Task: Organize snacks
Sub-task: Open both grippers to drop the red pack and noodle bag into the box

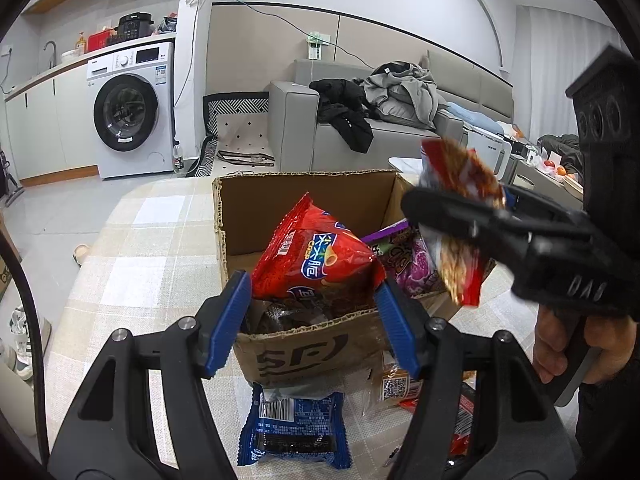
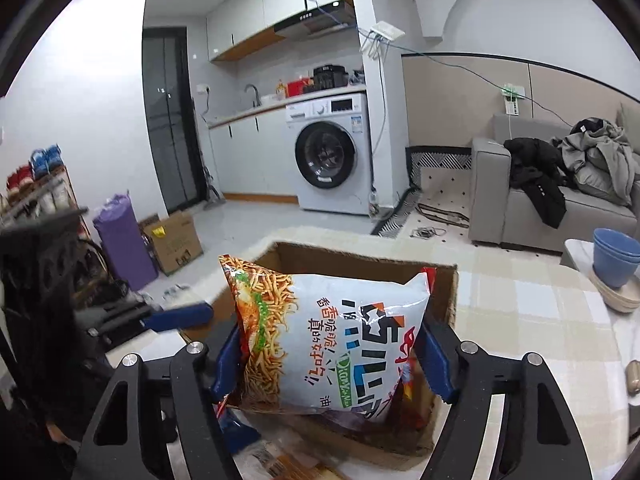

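A cardboard box [image 1: 304, 344] stands open on a table covered with a pale checked cloth [image 1: 132, 264], and several snack packets already lie inside it. The right gripper [image 2: 330, 360] holds a white noodle-snack bag [image 2: 340, 340] above the box opening; its blue pads [image 2: 436, 364] sit against both sides of the bag, so the tongs are clamped on it, and the bag is upright with its noodle picture turned to the left. From the left wrist view the same bag [image 1: 460, 184] shows edge-on at the right, pinched in the black arm of the right gripper [image 1: 472, 216], over the right side of the box, with a hand [image 1: 560, 344] gripping the handle below. The left gripper [image 1: 316, 320] hovers at the near wall of the box with its tongs apart, one blue pad [image 1: 228, 320] to the left and one to the right of the near edge, clamped on nothing. Inside the box a red chip bag [image 1: 316, 256] leans upright near the middle, a purple packet [image 1: 408, 264] lies to its right, and a dark wrapper [image 1: 288, 316] sits low at the near side. On the cloth in front of the box lie a blue packet [image 1: 292, 424] and a clear wrapper with an orange label [image 1: 396, 388]. A stack of blue bowls [image 2: 616, 256] stands at the far right of the table.
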{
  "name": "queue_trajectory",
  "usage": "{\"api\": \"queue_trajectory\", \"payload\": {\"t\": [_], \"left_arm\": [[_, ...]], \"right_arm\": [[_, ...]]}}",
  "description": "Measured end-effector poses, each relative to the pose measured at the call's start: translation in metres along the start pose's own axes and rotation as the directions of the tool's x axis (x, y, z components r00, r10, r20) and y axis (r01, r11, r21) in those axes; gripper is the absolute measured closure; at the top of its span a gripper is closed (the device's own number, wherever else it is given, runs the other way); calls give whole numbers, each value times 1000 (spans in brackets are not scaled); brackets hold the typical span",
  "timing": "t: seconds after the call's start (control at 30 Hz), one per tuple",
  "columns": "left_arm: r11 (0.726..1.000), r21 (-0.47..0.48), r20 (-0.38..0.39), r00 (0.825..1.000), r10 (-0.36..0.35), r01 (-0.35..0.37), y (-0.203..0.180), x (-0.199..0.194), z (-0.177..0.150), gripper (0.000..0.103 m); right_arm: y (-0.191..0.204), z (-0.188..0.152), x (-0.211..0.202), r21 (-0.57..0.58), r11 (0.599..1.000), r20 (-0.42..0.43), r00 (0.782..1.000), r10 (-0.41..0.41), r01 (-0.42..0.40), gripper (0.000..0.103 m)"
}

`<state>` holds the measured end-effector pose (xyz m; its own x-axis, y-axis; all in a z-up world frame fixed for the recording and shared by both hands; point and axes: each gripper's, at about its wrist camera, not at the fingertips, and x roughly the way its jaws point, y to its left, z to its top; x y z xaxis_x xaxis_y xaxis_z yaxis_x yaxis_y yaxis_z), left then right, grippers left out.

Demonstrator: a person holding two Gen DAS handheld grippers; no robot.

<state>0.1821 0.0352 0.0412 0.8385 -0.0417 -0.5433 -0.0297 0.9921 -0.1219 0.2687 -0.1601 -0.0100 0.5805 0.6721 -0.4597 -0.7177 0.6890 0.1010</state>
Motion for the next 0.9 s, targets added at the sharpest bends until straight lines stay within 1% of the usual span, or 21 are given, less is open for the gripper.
{"api": "queue_trajectory", "payload": {"t": [0.07,0.13,0.17,0.2,0.27,0.33,0.4,0.67,0.73,0.83,0.9], "left_arm": [[1000,-1,1,1000,-3,3,2,-2,-2,41],[1000,0,1,1000,-6,6,2,-2,-2,41],[1000,1,2,1000,-7,7,3,-2,-2,41],[1000,0,2,1000,-8,8,3,-3,-3,41],[1000,-1,2,1000,-9,9,2,-4,-4,41],[1000,0,2,1000,-10,10,2,-4,-4,41],[1000,-1,5,1000,-10,10,2,-5,-4,41],[1000,-9,-5,1000,-14,14,2,-6,-2,40],[999,-23,4,1000,-28,28,4,-10,-1,35],[999,-26,10,999,-44,44,3,-13,0,27],[1000,-8,7,1000,-30,30,0,-13,-1,26]], "right_arm": [[3,6,2,6,1000,25,999,-30,29,27],[6,11,7,12,999,42,998,-39,39,26],[7,13,12,13,999,40,998,-40,39,24],[8,15,18,10,999,25,998,-52,52,17],[11,17,29,-10,995,-20,995,-101,101,12],[12,17,29,-10,995,-26,994,-103,103,10],[8,17,24,4,995,-13,995,-97,97,4],[-18,3,-5,41,992,-4,993,-122,122,2],[-22,-5,-15,51,991,1,993,-121,120,2],[-28,-12,-25,60,994,25,995,-94,92,2],[-32,-16,-22,64,995,4,997,-77,76,2]]}}
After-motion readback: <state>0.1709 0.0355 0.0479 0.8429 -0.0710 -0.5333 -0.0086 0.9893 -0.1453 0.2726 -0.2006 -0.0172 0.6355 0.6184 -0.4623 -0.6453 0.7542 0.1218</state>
